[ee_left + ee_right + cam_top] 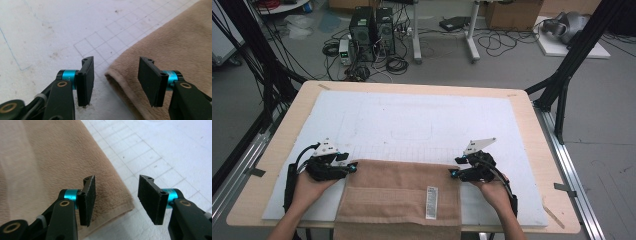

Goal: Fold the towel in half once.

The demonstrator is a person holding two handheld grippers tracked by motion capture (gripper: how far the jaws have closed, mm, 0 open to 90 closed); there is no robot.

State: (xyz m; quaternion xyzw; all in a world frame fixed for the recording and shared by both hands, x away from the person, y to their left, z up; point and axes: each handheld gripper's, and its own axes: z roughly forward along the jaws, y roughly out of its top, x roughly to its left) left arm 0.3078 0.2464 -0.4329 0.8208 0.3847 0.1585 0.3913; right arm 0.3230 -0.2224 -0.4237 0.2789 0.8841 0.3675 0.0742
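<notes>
Towel (397, 197) lay folded at the table's (532, 107) near edge, overhanging it, while the left gripper (116, 80) and right gripper (116, 200) stood apart at its far corners, gripping nothing, apparently needing to straddle each corner squarely.

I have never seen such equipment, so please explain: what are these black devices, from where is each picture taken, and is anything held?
A person holds a black two-jaw tool in each hand. The high view looks down on the table: the left tool and the right tool sit at the far corners of a folded tan towel lying on a white mat. The other two pictures come from cameras riding on each tool. In both, the jaws stand open over a towel corner; nothing is held.
</notes>
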